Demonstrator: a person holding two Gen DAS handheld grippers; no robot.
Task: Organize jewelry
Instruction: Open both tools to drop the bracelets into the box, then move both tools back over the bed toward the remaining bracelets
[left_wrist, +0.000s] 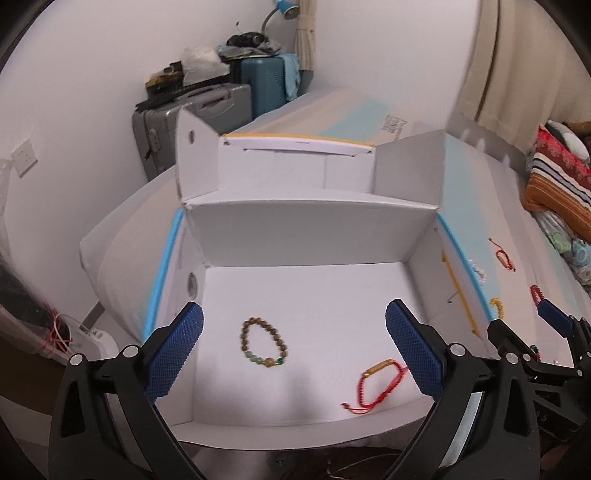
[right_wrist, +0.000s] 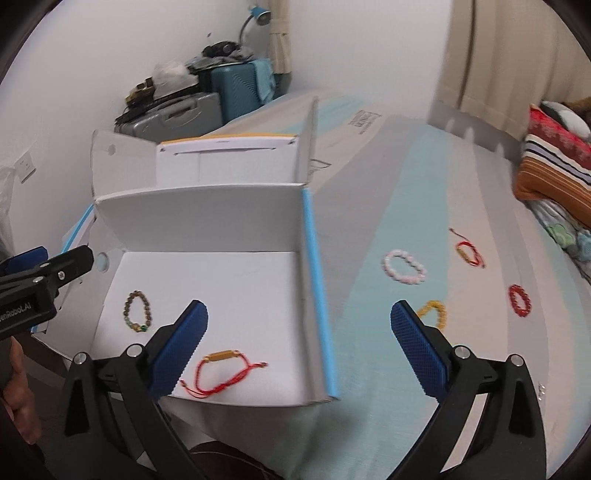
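An open white box (left_wrist: 306, 225) (right_wrist: 207, 218) lies on the bed. On its floor rest a brown bead bracelet (left_wrist: 263, 343) (right_wrist: 136, 312) and a red cord bracelet with a gold tube (left_wrist: 376, 387) (right_wrist: 221, 373). My left gripper (left_wrist: 295, 350) hangs open above the box floor, nothing between its blue pads. My right gripper (right_wrist: 299, 350) is open too, straddling the box's blue-edged right wall (right_wrist: 317, 295). On the bedspread to the right lie a pink bead bracelet (right_wrist: 404, 266), a yellow one (right_wrist: 434, 312), a red cord one (right_wrist: 468, 253) and a red bead one (right_wrist: 520, 300).
Suitcases (left_wrist: 192, 122) (right_wrist: 236, 88) piled with clutter stand by the far wall. Striped pillows (left_wrist: 557, 184) (right_wrist: 554, 173) lie at the right edge of the bed. The box's raised lid flaps (left_wrist: 410, 162) stand behind the box floor. A hand (right_wrist: 18, 391) holds the left gripper's handle.
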